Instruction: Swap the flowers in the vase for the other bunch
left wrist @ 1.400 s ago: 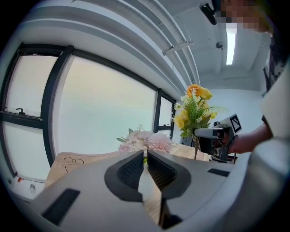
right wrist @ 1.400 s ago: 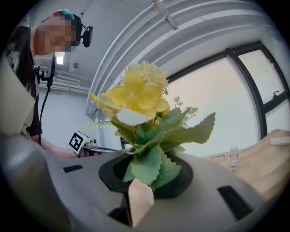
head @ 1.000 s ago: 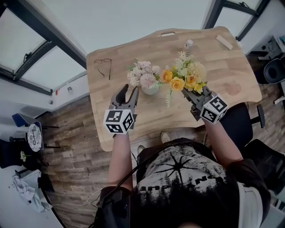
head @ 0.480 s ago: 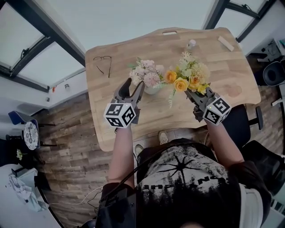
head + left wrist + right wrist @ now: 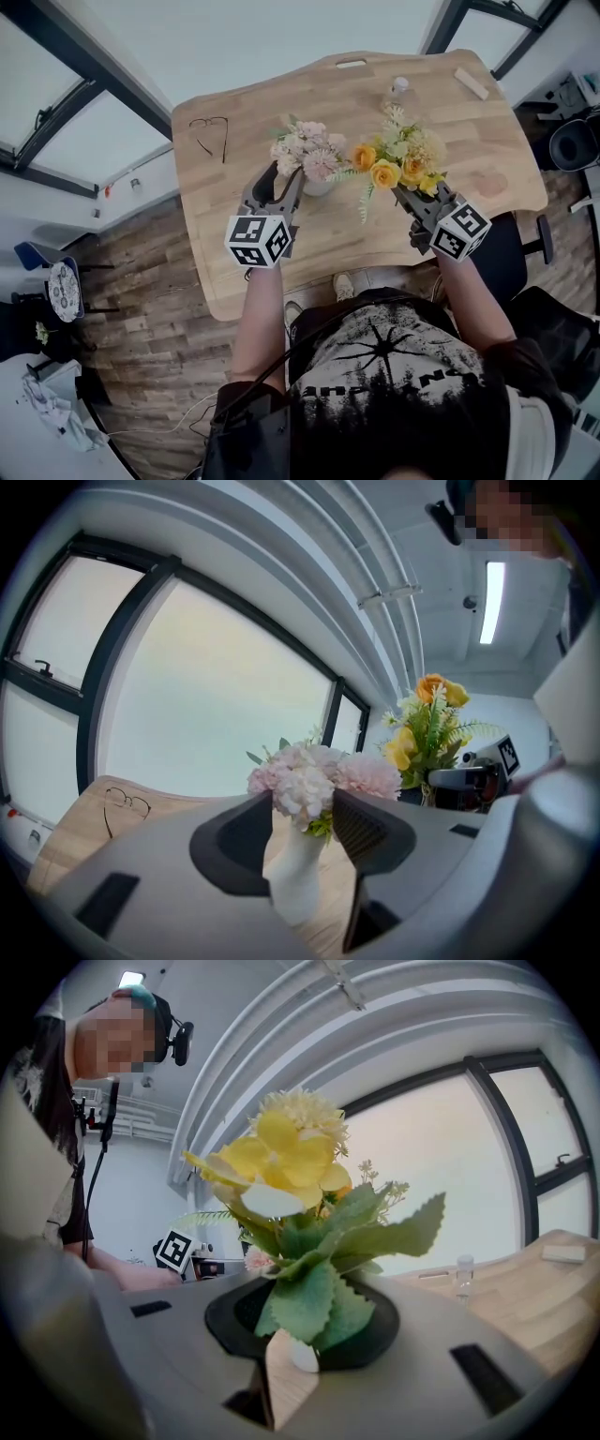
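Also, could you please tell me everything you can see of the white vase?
The white vase is small and matte, like ceramic, with a neck narrower than its body. It stands upright on the wooden table and holds the pink flowers. The left gripper has it between its jaws, which stand apart and have just been closing a little; the pads do not seem to press on it. The gripper hides its base.
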Motion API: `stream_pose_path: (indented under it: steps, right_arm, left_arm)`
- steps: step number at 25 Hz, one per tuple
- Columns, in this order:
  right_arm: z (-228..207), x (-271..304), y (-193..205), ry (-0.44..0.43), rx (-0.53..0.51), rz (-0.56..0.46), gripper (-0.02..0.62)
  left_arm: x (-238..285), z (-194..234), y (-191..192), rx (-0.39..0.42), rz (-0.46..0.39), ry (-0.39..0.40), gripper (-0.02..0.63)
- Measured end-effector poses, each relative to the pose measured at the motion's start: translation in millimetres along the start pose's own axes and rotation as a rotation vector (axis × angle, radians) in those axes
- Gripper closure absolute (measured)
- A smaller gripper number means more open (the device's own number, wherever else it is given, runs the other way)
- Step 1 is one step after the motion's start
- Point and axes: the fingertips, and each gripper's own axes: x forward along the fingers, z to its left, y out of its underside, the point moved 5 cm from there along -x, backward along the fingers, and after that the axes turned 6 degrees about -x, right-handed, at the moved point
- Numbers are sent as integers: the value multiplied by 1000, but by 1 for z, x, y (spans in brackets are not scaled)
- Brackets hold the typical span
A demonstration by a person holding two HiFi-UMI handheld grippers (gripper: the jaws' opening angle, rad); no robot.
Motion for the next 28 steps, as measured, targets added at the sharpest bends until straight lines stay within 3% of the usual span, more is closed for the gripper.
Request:
stream_pose_path:
  steps: [7,28]
  right_arm:
    - [-2,-3,3,8,11,-1,511]
    - [-10,0,7,-29,27,-24,511]
  left_arm:
    - [-2,-4,-3,39,-15,-14,502]
    - [9,-23,-27,94,-56,19,545]
